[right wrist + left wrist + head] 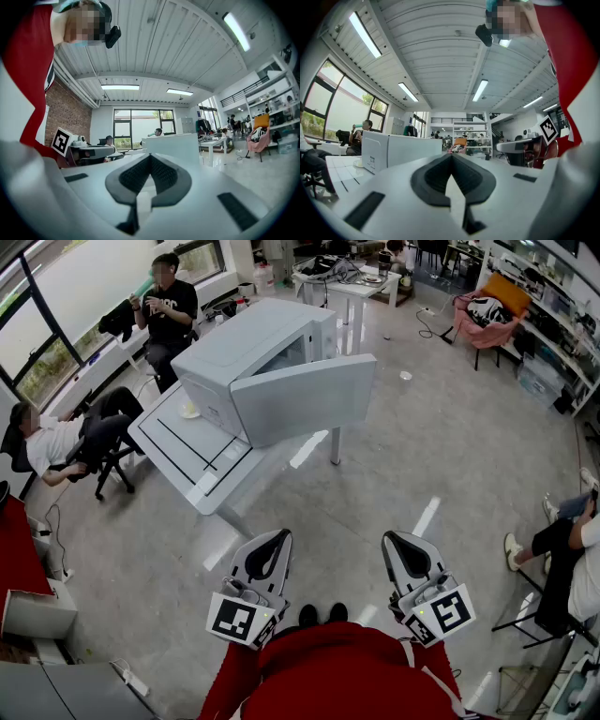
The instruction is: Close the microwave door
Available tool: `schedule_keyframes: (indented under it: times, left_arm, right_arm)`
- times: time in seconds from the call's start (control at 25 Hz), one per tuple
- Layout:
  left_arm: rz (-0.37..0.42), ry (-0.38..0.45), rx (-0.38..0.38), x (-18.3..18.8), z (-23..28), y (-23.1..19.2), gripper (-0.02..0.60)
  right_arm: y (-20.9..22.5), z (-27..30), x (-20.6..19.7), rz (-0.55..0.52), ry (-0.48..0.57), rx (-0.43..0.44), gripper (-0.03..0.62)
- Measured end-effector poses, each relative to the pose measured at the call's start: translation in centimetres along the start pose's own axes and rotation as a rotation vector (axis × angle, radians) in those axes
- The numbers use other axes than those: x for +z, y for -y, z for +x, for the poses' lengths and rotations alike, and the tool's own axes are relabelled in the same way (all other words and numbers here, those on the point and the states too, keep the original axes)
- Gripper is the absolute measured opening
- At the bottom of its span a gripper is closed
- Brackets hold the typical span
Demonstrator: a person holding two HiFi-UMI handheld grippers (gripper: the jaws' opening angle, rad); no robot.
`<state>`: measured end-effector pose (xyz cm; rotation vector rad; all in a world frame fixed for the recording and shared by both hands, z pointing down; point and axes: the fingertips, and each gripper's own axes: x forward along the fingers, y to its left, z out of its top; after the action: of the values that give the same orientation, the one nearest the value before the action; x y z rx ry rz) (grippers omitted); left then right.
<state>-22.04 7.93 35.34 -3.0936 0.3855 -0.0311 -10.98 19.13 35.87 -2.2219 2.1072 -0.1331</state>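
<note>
A white microwave stands on a white table ahead of me, its door swung wide open toward me. The microwave also shows at a distance in the left gripper view, and its door in the right gripper view. My left gripper and right gripper hang low in front of my red-sleeved body, well short of the table. Both are shut with nothing between the jaws. Neither touches the microwave.
A small cup sits on the table beside the microwave. Two people sit at the left by the windows, another person's legs show at the right. A second white table and a pink chair stand further back.
</note>
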Motion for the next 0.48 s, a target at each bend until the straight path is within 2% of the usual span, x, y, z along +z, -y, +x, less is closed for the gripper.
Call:
schedule_keyframes:
  times: [0.48]
  left_arm:
    - [0.008, -0.011, 0.017, -0.08, -0.29, -0.19, 0.009]
  right_arm:
    - [0.11, -0.08, -0.1, -0.003, -0.002, -0.001, 0.012]
